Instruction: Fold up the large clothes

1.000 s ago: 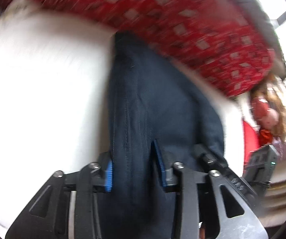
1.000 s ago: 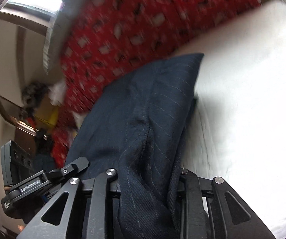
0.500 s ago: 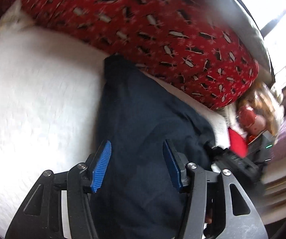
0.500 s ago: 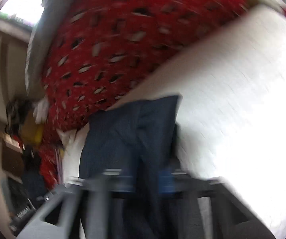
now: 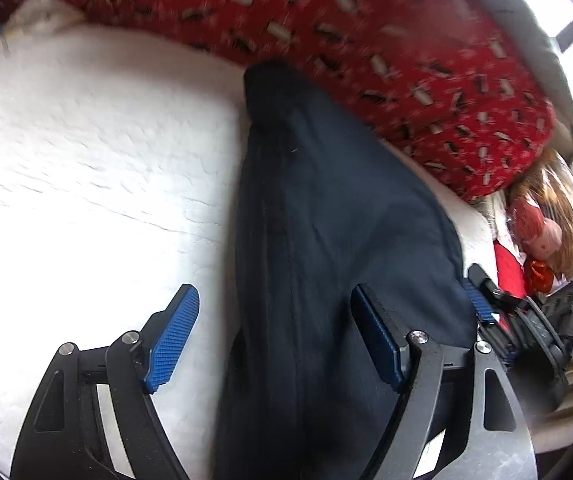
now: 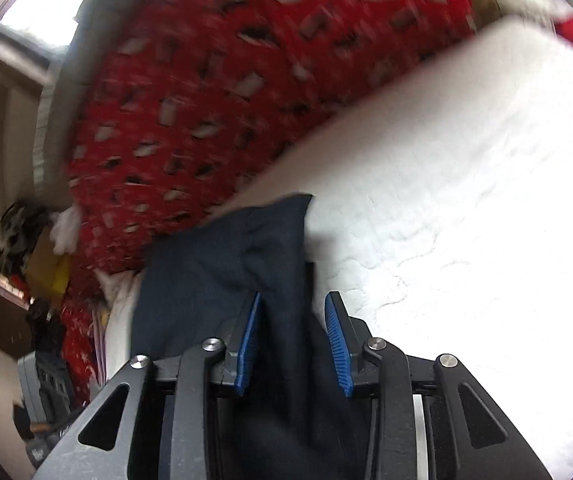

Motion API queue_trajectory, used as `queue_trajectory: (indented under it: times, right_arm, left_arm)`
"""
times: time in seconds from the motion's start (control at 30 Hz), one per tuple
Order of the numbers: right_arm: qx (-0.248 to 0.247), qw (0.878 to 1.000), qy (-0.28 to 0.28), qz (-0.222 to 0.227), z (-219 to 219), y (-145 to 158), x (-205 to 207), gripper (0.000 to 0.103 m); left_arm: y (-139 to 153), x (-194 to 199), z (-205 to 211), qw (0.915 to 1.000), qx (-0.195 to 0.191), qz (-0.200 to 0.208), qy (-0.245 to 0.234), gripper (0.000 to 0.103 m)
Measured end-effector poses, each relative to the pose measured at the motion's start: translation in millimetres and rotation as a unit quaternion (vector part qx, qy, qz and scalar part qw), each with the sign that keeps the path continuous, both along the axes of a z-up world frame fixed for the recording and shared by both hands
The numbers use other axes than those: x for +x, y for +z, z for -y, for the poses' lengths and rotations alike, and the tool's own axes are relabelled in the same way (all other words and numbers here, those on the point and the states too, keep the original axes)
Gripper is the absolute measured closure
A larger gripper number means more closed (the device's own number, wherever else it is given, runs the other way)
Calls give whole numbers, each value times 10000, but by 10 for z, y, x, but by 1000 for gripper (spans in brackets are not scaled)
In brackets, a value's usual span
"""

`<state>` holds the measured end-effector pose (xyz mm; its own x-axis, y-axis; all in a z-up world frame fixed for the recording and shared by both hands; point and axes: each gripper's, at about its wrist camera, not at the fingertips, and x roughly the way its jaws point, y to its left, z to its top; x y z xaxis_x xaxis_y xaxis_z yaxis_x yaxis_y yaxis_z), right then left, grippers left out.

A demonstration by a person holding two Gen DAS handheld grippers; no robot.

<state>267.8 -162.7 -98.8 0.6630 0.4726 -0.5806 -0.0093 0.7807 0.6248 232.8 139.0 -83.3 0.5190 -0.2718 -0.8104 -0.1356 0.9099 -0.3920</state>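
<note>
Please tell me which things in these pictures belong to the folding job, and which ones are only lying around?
Part of the job:
- dark navy garment
- left gripper, open
- right gripper, open around a fold of the garment
- white bed cover, the folding surface

Only lying about:
- red patterned duvet
- doll

Each hand-held gripper (image 5: 274, 332) (image 6: 292, 340) has black fingers, blue ribbed pads, silver screws.

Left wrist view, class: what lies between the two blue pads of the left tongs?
In the left wrist view, the dark navy garment runs between the open left tongs, lying on the white bedcover.
</note>
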Motion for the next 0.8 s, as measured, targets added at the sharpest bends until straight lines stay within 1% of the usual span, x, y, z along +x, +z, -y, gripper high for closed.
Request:
queue_trajectory:
  times: [0.03, 0.07, 0.13, 0.17, 0.2, 0.23, 0.27, 0.3, 0.37, 0.4, 0.47, 0.5, 0.57, 0.6, 0.63, 0.67, 0.7, 0.77, 0.8]
  right_arm:
    - [28, 9998, 107, 193, 22, 83, -100, 69]
    - [16, 9989, 237, 395, -1, 156, -237, 69]
    - [-186, 9976, 378, 552, -72, 174, -412, 69]
    - [-418, 9969, 459, 476, -144, 101, -443, 69]
    - [-790, 9953, 559, 106, -240, -62, -403, 71]
    - [-1024, 9925, 631, -195, -304, -170, -334, 70]
    - [-1180, 9901, 659, -376, -335, -260, -312, 70]
    - [-1181, 9908, 589, -303, -321, -215, -338, 70]
    - [-1189, 9916, 469, -181, -290, -30, -433, 71]
    - [-1085, 9927, 528, 1, -280, 108, -527, 67]
    - [-1113, 9917, 628, 162, -295, 204, -661, 67]
    - [-1237, 9899, 666, 204, -316, 220, -753, 67]
    - [-1502, 9859, 726, 105, -376, 150, -803, 65]
    - [-1816, 9807, 715, -136, -418, 20, -796, 60]
    - [-2027, 9759, 718, -375, -426, -89, -768, 59]
    - [-2132, 9731, 708, -509, -394, -159, -796, 54]
    - [-2143, 9729, 670, -550, -379, -187, -813, 53]
    - [-2125, 9739, 563, -559, -344, -146, -864, 50]
    - [-2242, 9715, 490, -600, -334, -102, -891, 50]
  left_arm:
    - [62, -122, 30, 9999, 71, 147, -1, 24]
    - [70, -200, 67, 9997, 129, 188, 9, 24]
    - [-32, -291, 156, 9996, 244, 96, -56, 24]
    - [-103, -279, 196, 9995, 300, -31, -114, 24]
    - [-200, -265, 241, 9988, 376, -248, -171, 23]
    - [-229, -254, 257, 9985, 347, -367, -214, 23]
    - [-206, -279, 254, 9984, 324, -402, -220, 24]
    - [-151, -321, 246, 9985, 335, -366, -212, 24]
    - [-14, -482, 254, 9984, 491, -137, -261, 24]
    - [21, -548, 269, 9979, 573, -76, -286, 24]
    - [7, -655, 306, 9970, 699, -66, -334, 24]
    - [-34, -678, 315, 9968, 713, -111, -353, 24]
    - [-177, -646, 359, 9963, 682, -390, -341, 24]
    - [-231, -643, 362, 9963, 608, -508, -336, 24]
    - [-261, -656, 367, 9963, 494, -623, -332, 24]
    - [-254, -676, 370, 9962, 477, -662, -313, 24]
    - [-212, -712, 381, 9962, 536, -619, -310, 24]
    - [-122, -769, 441, 9951, 764, -509, -363, 24]
    - [-88, -801, 460, 9941, 894, -477, -387, 24]
